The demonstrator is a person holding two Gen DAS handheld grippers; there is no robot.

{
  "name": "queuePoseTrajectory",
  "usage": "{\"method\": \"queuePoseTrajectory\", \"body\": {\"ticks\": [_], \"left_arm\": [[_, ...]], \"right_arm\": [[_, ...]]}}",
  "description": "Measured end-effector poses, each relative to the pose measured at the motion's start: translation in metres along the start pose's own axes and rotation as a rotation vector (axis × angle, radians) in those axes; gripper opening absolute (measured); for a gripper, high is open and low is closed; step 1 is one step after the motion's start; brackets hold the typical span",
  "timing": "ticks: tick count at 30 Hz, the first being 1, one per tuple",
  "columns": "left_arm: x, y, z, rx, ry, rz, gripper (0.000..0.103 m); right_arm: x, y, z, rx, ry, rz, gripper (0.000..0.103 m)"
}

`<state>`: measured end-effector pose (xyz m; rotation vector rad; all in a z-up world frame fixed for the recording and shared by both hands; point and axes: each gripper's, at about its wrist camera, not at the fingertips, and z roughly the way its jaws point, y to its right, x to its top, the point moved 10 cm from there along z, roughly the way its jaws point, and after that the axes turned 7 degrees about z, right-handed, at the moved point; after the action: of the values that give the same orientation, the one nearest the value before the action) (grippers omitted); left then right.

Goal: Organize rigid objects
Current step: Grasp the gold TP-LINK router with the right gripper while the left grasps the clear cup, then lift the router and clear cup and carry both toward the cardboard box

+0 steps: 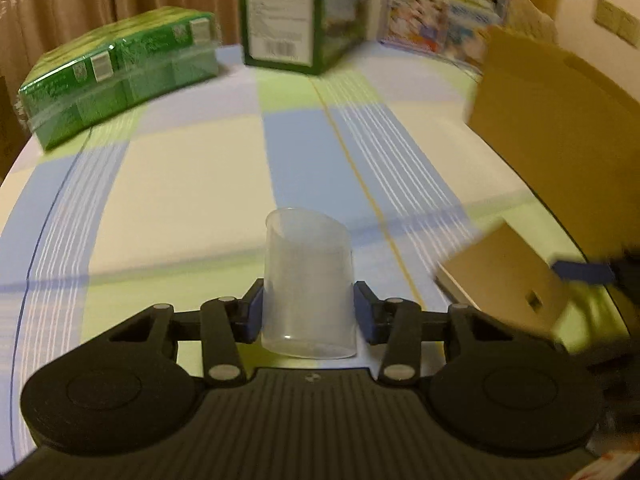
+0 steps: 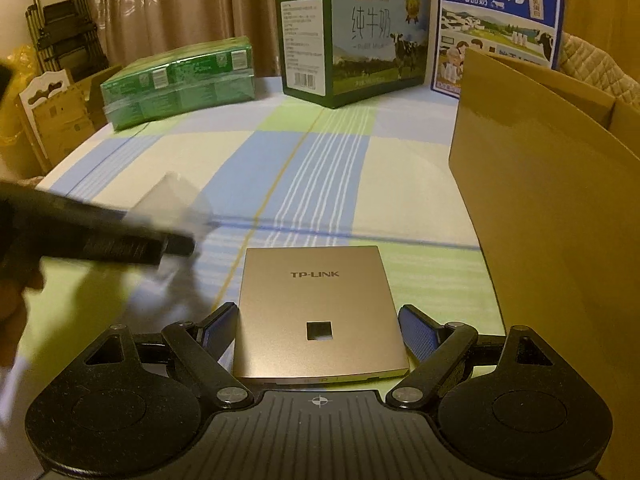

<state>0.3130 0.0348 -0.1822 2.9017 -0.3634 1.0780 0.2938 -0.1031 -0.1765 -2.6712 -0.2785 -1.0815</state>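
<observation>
Translucent plastic cup (image 1: 308, 292) is sitting upright between the jaws of the left tool (image 1: 308, 314), near the front of the checked cloth (image 1: 180, 184). The blue pads (image 1: 252, 312) are lying against its lower walls on both sides, so the tool is clasping it. Whether its base is resting on the cloth or hanging just clear of it cannot be told. The cup is looking very light and thin-walled (likely to flex or pop out under a hard squeeze), and its smooth sides are offering little friction. Gripping low, near the stiffer base and across the full width as here, is looking like the safest hold.

Just to its right, the gold TP-LINK panel (image 2: 316, 304) is lying flat between the widely spread jaws of the right tool (image 2: 318, 330). The pads are meeting its two side edges, in what is looking like a grasp across the full width. The panel is appearing stiff, flat and glossy (slippery on the face, firmer at the edges), so the opposite edges are giving the better purchase.

An open cardboard box (image 2: 552, 220) is standing close on the right, probably the place for both. Green shrink-wrapped packs (image 1: 120, 76) and a milk carton (image 2: 352, 40) are waiting well apart at the far edge.
</observation>
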Motion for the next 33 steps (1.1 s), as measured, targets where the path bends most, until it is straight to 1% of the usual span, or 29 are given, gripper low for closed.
{"method": "queuePoseTrajectory", "body": {"ticks": [3,7,12,14,16,18,26,29,33], "left_arm": [[-0.026,0.022,-0.031,-0.032,-0.009,0.019,0.040],[-0.061,0.043,-0.066,-0.060,-0.012,-0.002,0.040],[-0.090,0.055,-0.087,-0.075,-0.017,-0.046,0.039],[-0.095,0.057,-0.091,-0.069,0.001,-0.053,0.041],[-0.096,0.057,-0.093,-0.055,0.011,-0.041,0.046],[-0.095,0.058,-0.096,-0.039,0.033,-0.027,0.055],[-0.087,0.063,-0.095,0.015,0.090,0.049,0.056],[-0.089,0.066,-0.091,0.030,0.079,0.065,0.056],[-0.093,0.065,-0.087,0.031,0.061,0.053,0.056]], "right_arm": [[-0.017,-0.001,-0.021,-0.009,-0.012,0.004,0.083],[-0.043,0.004,-0.055,-0.027,-0.026,0.037,0.083],[-0.076,0.006,-0.091,-0.033,-0.039,0.036,0.083],[-0.085,0.007,-0.097,-0.030,-0.043,0.040,0.083],[-0.092,0.008,-0.098,-0.029,-0.052,0.047,0.083],[-0.093,0.007,-0.097,-0.029,-0.051,0.043,0.084],[-0.092,0.010,-0.091,-0.019,-0.016,0.020,0.087],[-0.092,0.010,-0.090,-0.024,-0.005,0.009,0.087],[-0.093,0.008,-0.089,-0.035,0.006,-0.007,0.087]]}}
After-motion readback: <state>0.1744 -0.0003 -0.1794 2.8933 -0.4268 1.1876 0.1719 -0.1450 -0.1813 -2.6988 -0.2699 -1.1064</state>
